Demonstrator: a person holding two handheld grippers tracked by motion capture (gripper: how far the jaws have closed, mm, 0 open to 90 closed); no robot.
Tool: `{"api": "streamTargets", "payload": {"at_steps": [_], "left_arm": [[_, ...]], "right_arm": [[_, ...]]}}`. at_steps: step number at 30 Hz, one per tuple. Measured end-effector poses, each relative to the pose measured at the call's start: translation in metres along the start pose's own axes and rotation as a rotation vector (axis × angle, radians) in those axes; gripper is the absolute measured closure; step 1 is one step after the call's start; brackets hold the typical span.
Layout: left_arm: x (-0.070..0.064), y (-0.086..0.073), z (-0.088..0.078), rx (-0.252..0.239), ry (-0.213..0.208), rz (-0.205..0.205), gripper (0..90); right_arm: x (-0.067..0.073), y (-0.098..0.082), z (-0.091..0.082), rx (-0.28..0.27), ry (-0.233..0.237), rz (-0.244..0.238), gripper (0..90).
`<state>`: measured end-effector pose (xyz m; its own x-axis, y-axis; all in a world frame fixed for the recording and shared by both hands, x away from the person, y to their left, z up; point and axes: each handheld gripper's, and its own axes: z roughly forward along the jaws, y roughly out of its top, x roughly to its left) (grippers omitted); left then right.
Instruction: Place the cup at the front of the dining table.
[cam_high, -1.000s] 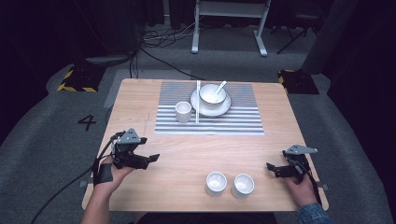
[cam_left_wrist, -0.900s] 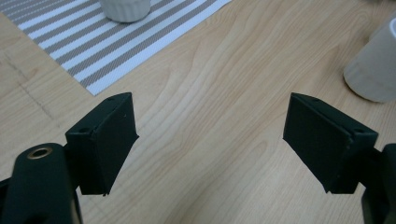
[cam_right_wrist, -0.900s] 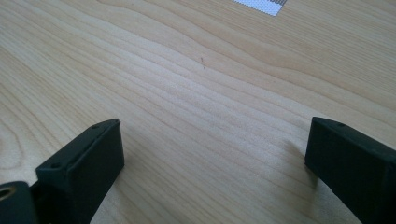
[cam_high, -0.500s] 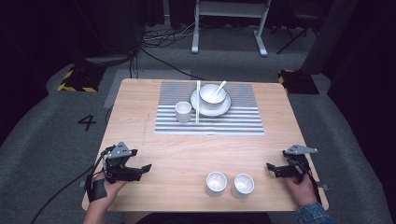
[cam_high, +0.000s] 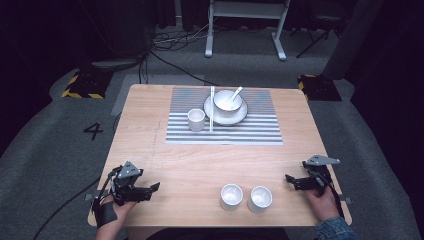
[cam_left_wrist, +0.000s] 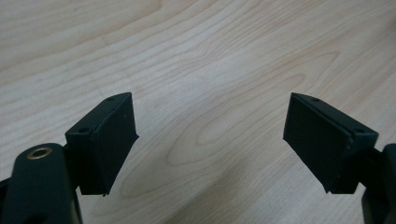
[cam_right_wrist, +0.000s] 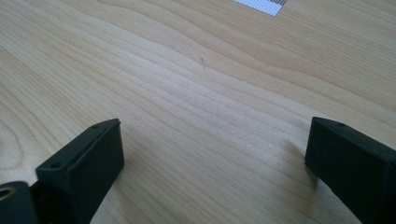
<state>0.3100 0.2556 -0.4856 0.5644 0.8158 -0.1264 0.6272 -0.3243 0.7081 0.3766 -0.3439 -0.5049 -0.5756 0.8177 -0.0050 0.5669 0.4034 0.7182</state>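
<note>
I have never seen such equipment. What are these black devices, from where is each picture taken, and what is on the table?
A person sits at a light wooden table and holds a black two-jaw gripper in each hand: the left gripper and the right gripper. One camera looks down from above. The two others ride on the grippers and look along their jaws, which stand open over bare wood and hold nothing. On a striped grey placemat stand a white cup, white chopsticks and a white bowl with a white spoon, on a white plate. Two small white cups stand at the near edge.
</note>
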Motion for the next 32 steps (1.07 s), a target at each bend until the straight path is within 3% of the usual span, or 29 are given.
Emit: {"api": "streamTargets", "payload": {"at_steps": [8, 11, 19, 24, 32], "left_arm": [[-0.005, -0.011, 0.012, 0.008, 0.108, -0.03, 15.6], [-0.01, -0.013, 0.015, 0.022, 0.138, -0.009, 15.0], [-0.017, -0.013, 0.017, 0.047, 0.142, -0.004, 7.6], [-0.022, -0.011, 0.021, 0.052, 0.16, -0.026, 4.4], [-0.022, -0.011, 0.021, 0.052, 0.157, -0.025, 4.1]], "right_arm": [[0.0, 0.0, 0.0, 0.0, 0.0, 0.0, 4.5], [0.0, 0.0, 0.0, 0.0, 0.0, 0.0, 4.5], [0.0, 0.0, 0.0, 0.0, -0.004, 0.002, 4.5], [0.0, 0.0, 0.0, 0.0, -0.004, 0.002, 4.5], [0.0, 0.0, 0.0, 0.0, -0.003, 0.003, 4.5]]}}
